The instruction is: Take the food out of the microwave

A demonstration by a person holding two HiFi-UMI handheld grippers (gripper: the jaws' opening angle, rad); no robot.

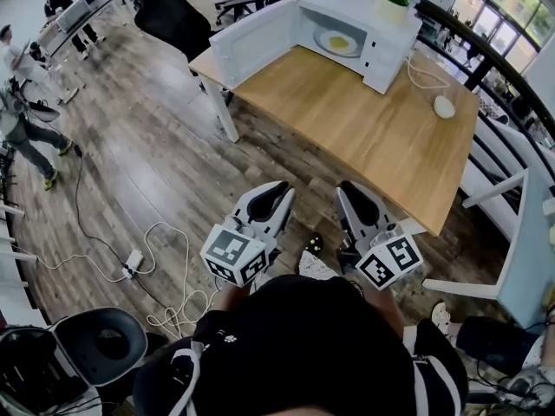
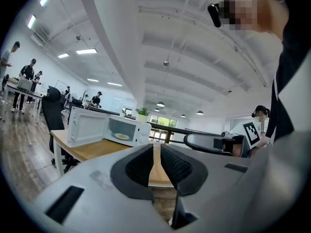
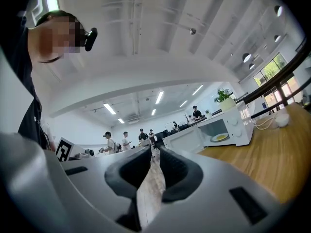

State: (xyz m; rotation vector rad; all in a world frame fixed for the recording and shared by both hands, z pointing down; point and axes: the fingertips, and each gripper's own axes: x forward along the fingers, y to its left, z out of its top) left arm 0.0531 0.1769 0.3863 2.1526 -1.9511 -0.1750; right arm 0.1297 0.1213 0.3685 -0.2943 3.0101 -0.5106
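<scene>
Step in hand: the approach to the microwave [image 1: 347,24] is judged to be the present step; nothing is gripped yet.
Food: a yellow portion [image 1: 339,41] is seen on a white plate [image 1: 323,47] inside the microwave, behind the open door [image 1: 251,46].
Microwave: it is placed at the far end of the table [image 1: 364,120], with the door swung out over the far left corner.
Left tongs [image 1: 282,189]: they are held level in front of the body, well apart from the table; the jaws are closed to a thin slit and nothing is between them.
Right tongs [image 1: 347,186]: they are held level beside the left ones; the jaws are narrow in the same way and empty.
Advice for the grip: the jaws should be opened before the cavity is entered, and the plate should be taken by its front rim, not by the food.
Advice for the way out: the plate should be kept flat and drawn straight out, clear of the door.
Risk: a white cable and a small white object [image 1: 444,106] lie near the right edge of the table, so a free part of the wood should be chosen for setting down.
</scene>
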